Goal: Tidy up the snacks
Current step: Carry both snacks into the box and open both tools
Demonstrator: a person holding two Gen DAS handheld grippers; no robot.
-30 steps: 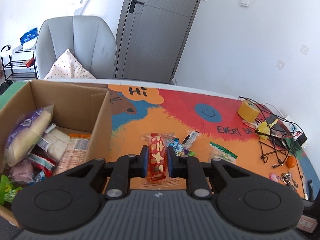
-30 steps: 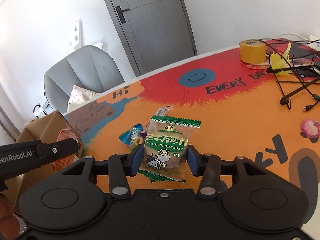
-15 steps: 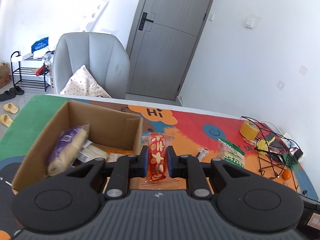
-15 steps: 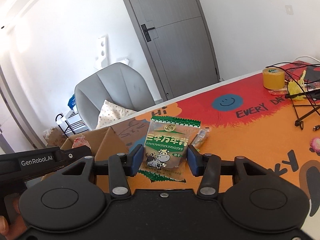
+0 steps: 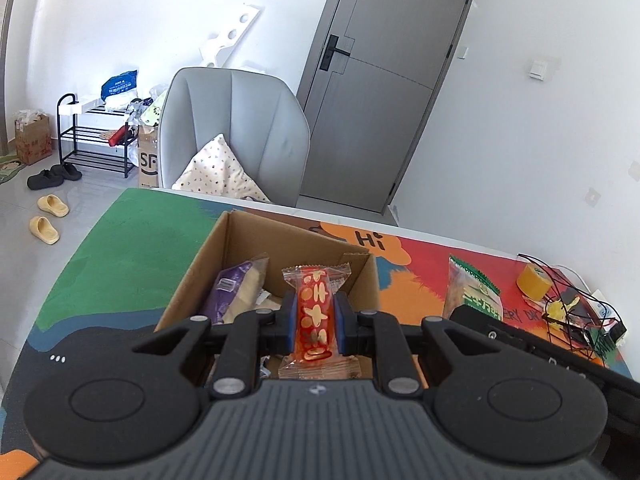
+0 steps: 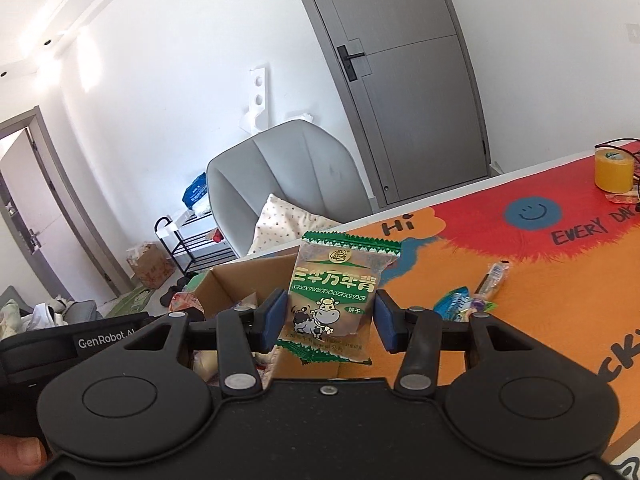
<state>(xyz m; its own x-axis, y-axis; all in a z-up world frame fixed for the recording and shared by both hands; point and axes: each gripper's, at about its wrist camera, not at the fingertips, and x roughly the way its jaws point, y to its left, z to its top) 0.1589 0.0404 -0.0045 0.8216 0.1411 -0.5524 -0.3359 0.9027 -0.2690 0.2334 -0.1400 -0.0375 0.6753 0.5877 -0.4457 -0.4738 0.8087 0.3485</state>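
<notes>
My left gripper (image 5: 314, 322) is shut on a red snack bar (image 5: 314, 312) in clear wrap and holds it above the open cardboard box (image 5: 200, 268). The box holds several snacks, among them a purple packet (image 5: 230, 294). My right gripper (image 6: 330, 316) is shut on a green biscuit packet (image 6: 336, 292) with a cow on it, held in the air beside the box (image 6: 224, 284). That packet also shows in the left wrist view (image 5: 472, 292), to the right of the box. Two small wrapped snacks (image 6: 466, 304) lie on the table mat.
The table has a colourful mat (image 6: 540, 280) with orange, red and green areas. A yellow tape roll (image 6: 614, 174) and a black wire rack (image 5: 576, 312) with cables stand at the far right. A grey chair (image 5: 236, 132) with a cushion stands behind the table.
Both grippers have risen and moved left with their snacks. The left gripper now holds the red bar over the box; the right gripper has come close to the box's right side.
</notes>
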